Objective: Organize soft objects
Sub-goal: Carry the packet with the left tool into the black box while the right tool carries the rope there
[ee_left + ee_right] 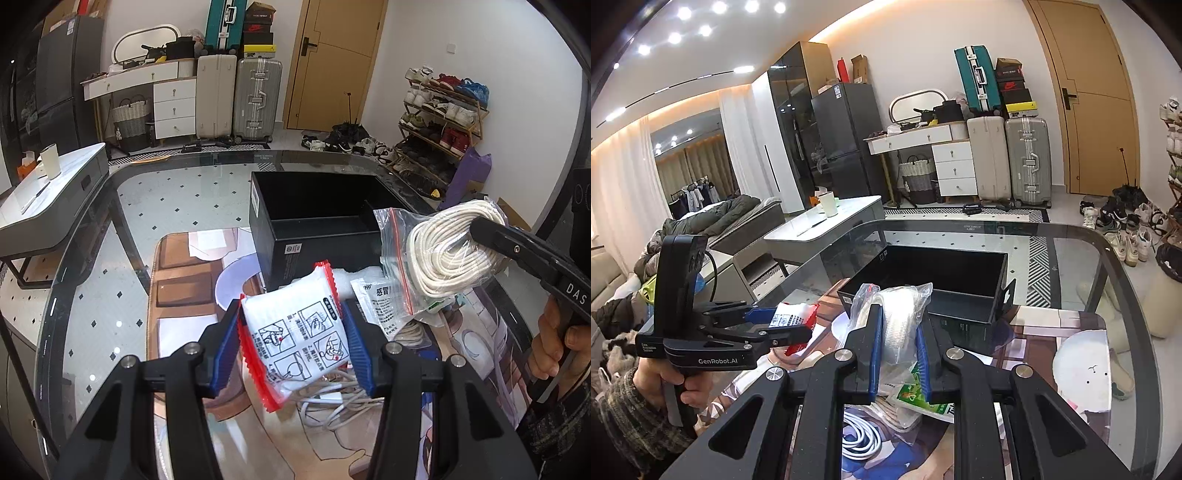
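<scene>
Glass counter (pixel 177 192) carries an empty black box (pixel 317 218); left gripper (pixel 293 347) jaws pinch a white packet (pixel 295 332), right gripper (pixel 899 354) jaws pinch a bagged rope coil (pixel 899 321), both raised near the box.

Lived-in home, living room by entrance. Ahead of grippers, beyond glass table (pixel 177 192): suitcases (pixel 1008 158) stacked against wall beside white dresser (pixel 945 158). Ahead-right: wooden door (pixel 332 62), shoe rack (pixel 439 118). Left: fridge (pixel 846 136), sofa (pixel 613 273), clothes rail (pixel 694 192).

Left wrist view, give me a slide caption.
Left gripper holds a white packet; right gripper lifts bagged rope near black box.
</scene>
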Demonstrator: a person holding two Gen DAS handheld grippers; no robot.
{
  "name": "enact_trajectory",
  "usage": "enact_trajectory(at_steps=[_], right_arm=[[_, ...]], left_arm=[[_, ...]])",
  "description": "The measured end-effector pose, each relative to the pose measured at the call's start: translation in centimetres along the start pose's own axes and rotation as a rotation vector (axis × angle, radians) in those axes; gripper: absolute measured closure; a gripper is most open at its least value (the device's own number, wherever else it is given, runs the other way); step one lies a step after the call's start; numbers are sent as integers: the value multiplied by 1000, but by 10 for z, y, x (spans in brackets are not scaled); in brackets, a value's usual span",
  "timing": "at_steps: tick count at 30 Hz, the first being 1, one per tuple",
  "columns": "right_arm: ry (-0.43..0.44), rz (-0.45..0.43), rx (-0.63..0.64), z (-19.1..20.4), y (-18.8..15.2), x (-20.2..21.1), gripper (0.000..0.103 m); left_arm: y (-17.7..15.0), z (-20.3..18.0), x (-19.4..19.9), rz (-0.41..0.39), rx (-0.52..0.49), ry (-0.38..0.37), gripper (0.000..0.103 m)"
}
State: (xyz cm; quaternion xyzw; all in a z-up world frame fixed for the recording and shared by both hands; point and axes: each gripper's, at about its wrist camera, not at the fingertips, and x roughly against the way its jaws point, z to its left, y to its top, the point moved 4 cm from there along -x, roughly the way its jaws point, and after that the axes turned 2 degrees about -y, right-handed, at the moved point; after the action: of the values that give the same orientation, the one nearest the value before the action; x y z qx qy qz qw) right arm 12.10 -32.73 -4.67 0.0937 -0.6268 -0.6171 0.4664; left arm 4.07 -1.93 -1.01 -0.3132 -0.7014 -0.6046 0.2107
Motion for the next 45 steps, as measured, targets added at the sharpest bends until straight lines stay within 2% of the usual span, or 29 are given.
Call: enact_trajectory(at_steps=[13,26,45], right_arm=[[-3,-49,2,2,29,35,87],[-14,-53,2,1,65,26,87],[-42,-32,-18,-17,99,-3,87]], left_arm=[[20,-23,26,-27,-42,4,52],[58,-21,27,-59,-58,-10,52],[104,-23,2,-56,-82,-25,52]])
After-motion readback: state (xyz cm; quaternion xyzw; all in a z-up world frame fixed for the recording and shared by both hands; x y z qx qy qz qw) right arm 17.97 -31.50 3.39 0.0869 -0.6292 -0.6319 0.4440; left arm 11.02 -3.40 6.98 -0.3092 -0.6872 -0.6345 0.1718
